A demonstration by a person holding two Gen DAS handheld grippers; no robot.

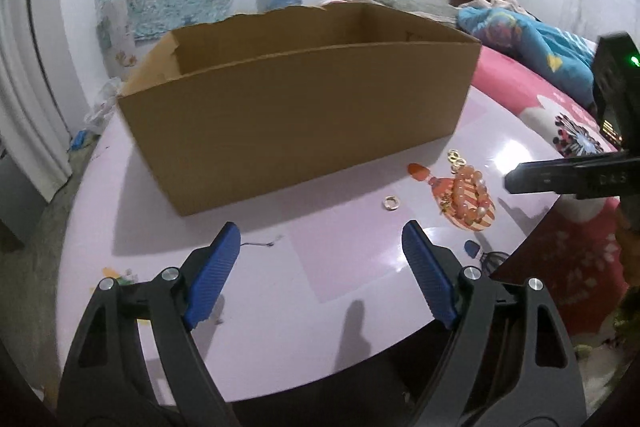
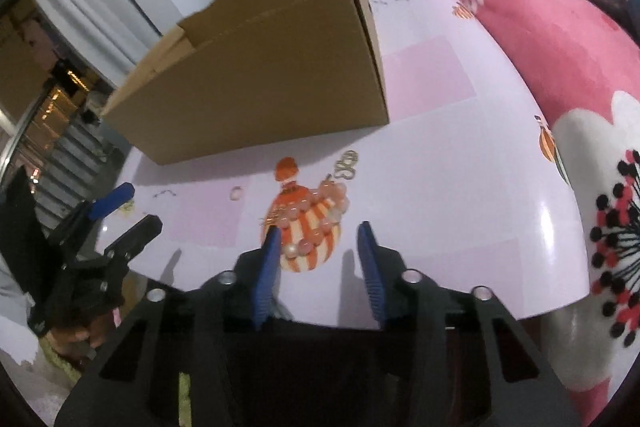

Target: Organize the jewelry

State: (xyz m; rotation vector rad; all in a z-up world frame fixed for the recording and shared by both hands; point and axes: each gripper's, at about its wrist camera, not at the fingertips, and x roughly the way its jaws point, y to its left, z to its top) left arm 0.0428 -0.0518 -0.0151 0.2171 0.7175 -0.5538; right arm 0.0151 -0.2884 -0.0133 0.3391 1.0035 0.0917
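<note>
While my left fingers (image 1: 320, 267) hung spread wide over the near edge of the lilac worktop (image 1: 352, 267), nothing lay between their blue pads (image 1: 212, 275). Beyond them stood the open cardboard box (image 1: 296, 115), its near wall facing me and its far rim torn. To the right of the box's near corner lay the jewelry: a peach beaded bracelet (image 1: 470, 197) heaped on an orange-and-white striped balloon print (image 1: 480, 221) in the worktop's covering, a gold figure-eight piece (image 1: 456, 158) just beyond it nearer the box, and a small pale ring (image 1: 391, 203) lying apart to the left.

My right fingers (image 2: 320, 259) were parted too, holding nothing, low above the worktop (image 2: 460, 187) with the beaded bracelet (image 2: 320, 211) just ahead of them and slightly left; the left pad (image 2: 268, 267) stood over the edge of the striped print (image 2: 316, 251). The gold piece (image 2: 346, 163) sat farther out, the ring (image 2: 237, 193) off to the left, and the cardboard box (image 2: 256, 87) beyond them all. A pink flowered blanket (image 2: 560, 67) rose along the worktop's right side.
</note>
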